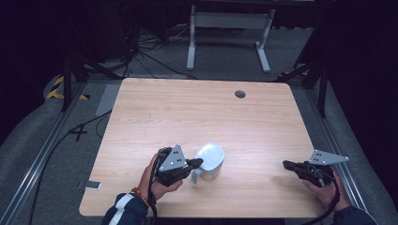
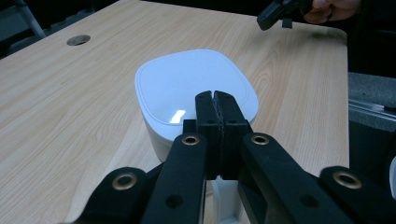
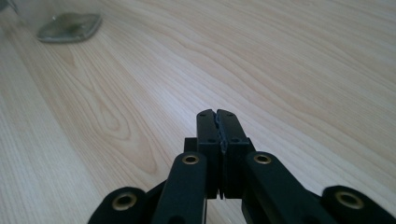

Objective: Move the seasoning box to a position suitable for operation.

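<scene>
While both jaw pairs sit closed on nothing, left gripper (image 1: 199,162) just touches white lidded container (image 1: 209,161), right gripper (image 1: 287,164) idle well apart: grasp not yet made.

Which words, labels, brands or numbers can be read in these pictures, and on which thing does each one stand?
None can be read.
White container: its lid is plain in the left gripper view, bearing a glare spot and no print.
Left gripper and right gripper: black jaws and grey plates carry no readable marks.
Small flat object on the floor: too small to tell any text.
Wooden table: wood grain alone.
</scene>
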Tool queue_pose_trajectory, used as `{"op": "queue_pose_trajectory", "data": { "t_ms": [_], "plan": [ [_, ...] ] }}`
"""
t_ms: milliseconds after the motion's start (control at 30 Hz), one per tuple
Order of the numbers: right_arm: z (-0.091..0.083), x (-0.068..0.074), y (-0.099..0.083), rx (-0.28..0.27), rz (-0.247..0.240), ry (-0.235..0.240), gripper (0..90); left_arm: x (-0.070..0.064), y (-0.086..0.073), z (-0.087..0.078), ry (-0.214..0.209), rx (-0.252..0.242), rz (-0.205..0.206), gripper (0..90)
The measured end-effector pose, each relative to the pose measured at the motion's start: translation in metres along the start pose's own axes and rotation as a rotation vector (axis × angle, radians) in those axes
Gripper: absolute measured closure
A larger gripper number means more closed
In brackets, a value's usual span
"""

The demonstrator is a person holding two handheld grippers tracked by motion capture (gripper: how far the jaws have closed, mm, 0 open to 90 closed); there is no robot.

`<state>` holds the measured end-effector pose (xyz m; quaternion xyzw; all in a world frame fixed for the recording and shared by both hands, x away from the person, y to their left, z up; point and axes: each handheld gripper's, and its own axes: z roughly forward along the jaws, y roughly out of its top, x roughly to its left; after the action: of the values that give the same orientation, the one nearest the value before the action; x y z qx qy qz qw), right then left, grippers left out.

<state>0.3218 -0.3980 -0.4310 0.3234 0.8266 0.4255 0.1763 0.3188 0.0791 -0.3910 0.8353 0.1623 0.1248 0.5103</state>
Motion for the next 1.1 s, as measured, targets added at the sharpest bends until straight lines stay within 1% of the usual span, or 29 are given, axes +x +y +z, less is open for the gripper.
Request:
{"op": "queue_pose_trajectory", "data": {
  "t_ms": [67, 133, 200, 233, 267, 300, 333, 467, 533, 633, 667, 700, 733, 767, 833, 867, 933, 1000, 1100],
  "plan": [
    [0.0, 0.002, 0.005, -0.012, 0.013, 0.026, 89.1, 0.0, -0.001, -0.001, -0.003, 0.0, -0.003, 89.9],
    [0.001, 0.003, 0.008, -0.021, 0.012, 0.032, 89.1, 0.0, -0.001, -0.001, -0.006, 0.002, -0.003, 89.9],
    [0.002, 0.008, 0.017, -0.039, 0.0, 0.048, 89.2, 0.0, -0.001, -0.002, -0.008, 0.01, 0.0, 89.8],
    [0.004, 0.01, 0.021, -0.04, -0.012, 0.053, 89.2, 0.0, -0.001, -0.002, -0.007, 0.012, 0.003, 89.9],
    [0.007, 0.014, 0.03, -0.037, -0.035, 0.067, 89.3, 0.0, -0.002, -0.002, -0.009, 0.011, 0.003, 89.8],
    [0.007, 0.014, 0.03, -0.037, -0.035, 0.067, 89.3, 0.0, -0.002, -0.002, -0.009, 0.011, 0.003, 89.8],
    [0.01, 0.017, 0.035, -0.038, -0.055, 0.071, 89.3, 0.0, -0.002, -0.002, -0.01, 0.013, 0.003, 89.8],
    [0.024, 0.035, 0.067, -0.056, -0.124, 0.109, 89.5, 0.001, -0.002, -0.002, -0.007, 0.019, 0.002, 89.8],
    [0.031, 0.043, 0.08, -0.066, -0.151, 0.13, 89.6, 0.001, -0.003, -0.002, -0.004, 0.022, 0.002, 89.8],
    [0.043, 0.059, 0.097, -0.056, -0.202, 0.154, 89.6, 0.001, -0.004, 0.0, 0.002, 0.029, 0.002, 89.7],
    [0.046, 0.062, 0.1, -0.054, -0.215, 0.16, 89.7, 0.001, -0.004, 0.0, 0.002, 0.029, 0.002, 89.7],
    [0.051, 0.068, 0.105, -0.05, -0.231, 0.174, 89.7, 0.0, -0.004, 0.002, 0.006, 0.046, 0.014, 89.7],
    [0.053, 0.072, 0.108, -0.046, -0.238, 0.178, 89.7, -0.001, -0.004, 0.004, 0.008, 0.056, 0.016, 89.7],
    [0.056, 0.076, 0.111, -0.047, -0.258, 0.181, 89.7, -0.001, -0.004, 0.005, 0.007, 0.058, 0.018, 89.7],
    [0.061, 0.084, 0.117, -0.044, -0.269, 0.199, 89.7, 0.0, -0.004, 0.007, 0.001, 0.057, 0.015, 89.5],
    [0.064, 0.087, 0.12, -0.037, -0.283, 0.202, 89.7, 0.0, -0.004, 0.007, 0.003, 0.058, 0.018, 89.5],
    [0.07, 0.092, 0.124, -0.017, -0.302, 0.197, 89.7, 0.0, -0.002, 0.005, 0.011, 0.035, 0.014, 89.5],
    [0.072, 0.092, 0.124, -0.019, -0.299, 0.208, 89.8, -0.001, 0.005, 0.001, 0.016, 0.006, 0.019, 89.5],
    [0.074, 0.09, 0.123, -0.008, -0.284, 0.205, 89.8, 0.0, 0.009, 0.003, 0.016, -0.022, 0.013, 89.1]
  ]
}}
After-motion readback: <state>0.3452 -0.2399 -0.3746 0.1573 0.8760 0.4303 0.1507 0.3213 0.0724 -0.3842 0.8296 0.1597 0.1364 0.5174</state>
